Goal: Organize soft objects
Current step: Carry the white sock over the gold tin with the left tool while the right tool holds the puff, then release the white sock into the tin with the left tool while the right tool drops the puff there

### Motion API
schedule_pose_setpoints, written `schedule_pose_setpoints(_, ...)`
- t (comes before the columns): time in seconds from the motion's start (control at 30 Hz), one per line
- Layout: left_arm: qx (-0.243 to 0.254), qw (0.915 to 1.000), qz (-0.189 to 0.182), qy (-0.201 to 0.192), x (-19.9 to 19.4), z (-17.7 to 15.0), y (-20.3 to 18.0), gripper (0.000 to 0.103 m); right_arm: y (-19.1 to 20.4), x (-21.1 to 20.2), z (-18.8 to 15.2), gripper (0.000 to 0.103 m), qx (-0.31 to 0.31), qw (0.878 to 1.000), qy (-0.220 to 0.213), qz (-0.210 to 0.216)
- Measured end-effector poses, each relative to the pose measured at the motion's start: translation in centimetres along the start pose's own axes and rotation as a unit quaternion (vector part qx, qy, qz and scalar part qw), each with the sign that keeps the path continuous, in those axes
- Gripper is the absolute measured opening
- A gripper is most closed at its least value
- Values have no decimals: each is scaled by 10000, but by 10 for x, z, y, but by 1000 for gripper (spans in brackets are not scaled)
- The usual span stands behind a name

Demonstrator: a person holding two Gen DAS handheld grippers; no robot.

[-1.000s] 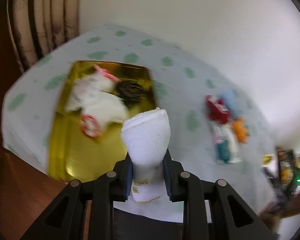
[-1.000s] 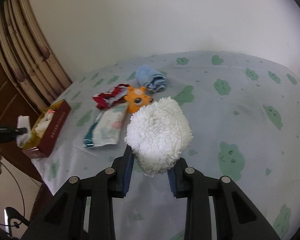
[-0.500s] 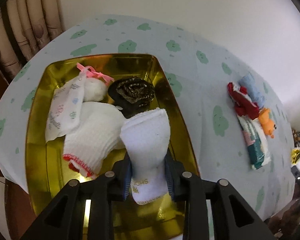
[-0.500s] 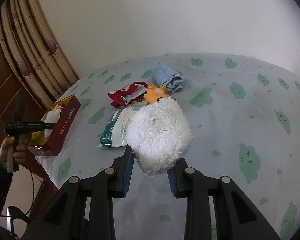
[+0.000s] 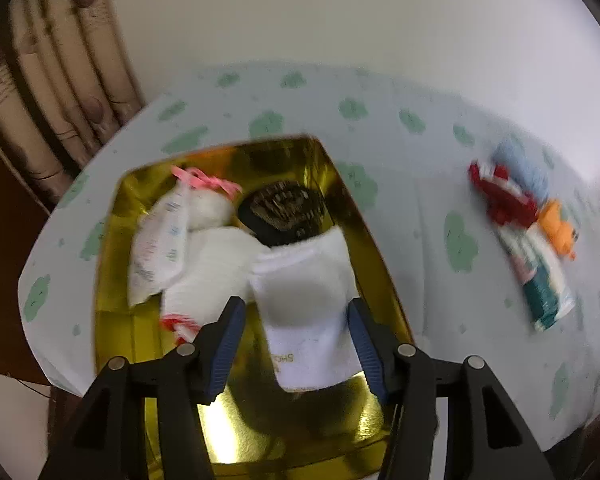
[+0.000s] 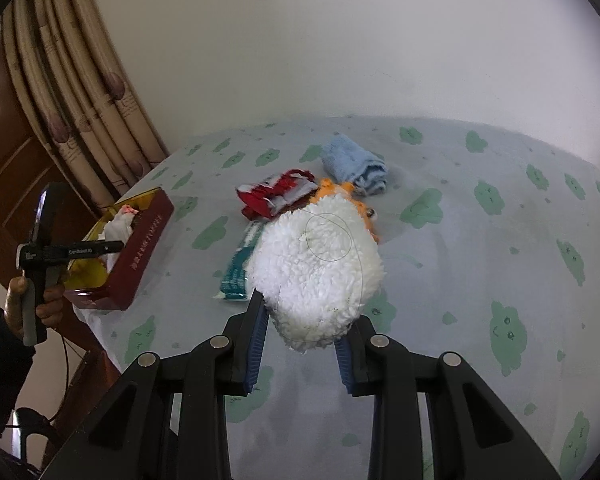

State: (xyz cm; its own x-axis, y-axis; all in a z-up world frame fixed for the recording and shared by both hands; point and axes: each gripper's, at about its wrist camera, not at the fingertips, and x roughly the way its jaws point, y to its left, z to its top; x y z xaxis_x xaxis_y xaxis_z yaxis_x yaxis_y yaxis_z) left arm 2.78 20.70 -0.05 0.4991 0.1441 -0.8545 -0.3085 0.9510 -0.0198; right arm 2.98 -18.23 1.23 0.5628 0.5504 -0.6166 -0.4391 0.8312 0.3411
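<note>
- A cloud-print tablecloth [image 6: 480, 264] covered the table beside striped curtains [image 6: 80, 120].
- The left gripper [image 5: 296, 332] was opening around a white sock [image 5: 308, 304] lying lengthwise in the gold-lined box [image 5: 116, 336].
- The right gripper [image 6: 300, 340] clamped a fluffy white pad [image 6: 320, 272] above the table.

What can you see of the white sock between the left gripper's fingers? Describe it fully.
The white sock is soft knitted cloth, folded, with gold lettering near its cuff end. It lies in the gold-lined box, its far end against a dark item. The left gripper is opening, its blue pads clear of the sock on both sides.
</note>
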Motion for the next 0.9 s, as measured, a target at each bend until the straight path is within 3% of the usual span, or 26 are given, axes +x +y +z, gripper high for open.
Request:
schedule_pose_setpoints(0.1,91,9991,-286,-295,-14,2,1,71,10,-3,6,29,-92,9999,-57,67)
schedule_pose_setpoints(0.2,315,9989,-286,-203,-12,12,-4,71,18,-3,10,29,-135,9998,-71,126)
schedule_pose_setpoints(0.33,-211,9942,-431,-963,-53,9,13,71,39,-5,18,29,-343,9989,-127,282)
schedule_pose_setpoints(0.47,-963,9859,54,-1367,-88,-17,39,71,71,3,31,29,-531,9960,-94,714)
schedule_pose_setpoints(0.57,-1312,9715,606,-1879,-114,-57,51,71,110,17,42,29,-752,9897,18,1216)
schedule_pose_setpoints(0.77,-1952,9584,1200,-1703,-116,-119,71,71,212,69,50,29,-1240,9653,554,2232)
schedule_pose_setpoints(0.9,-2148,9467,1560,-1822,-123,-133,86,71,271,116,47,29,-1428,9489,1029,2620)
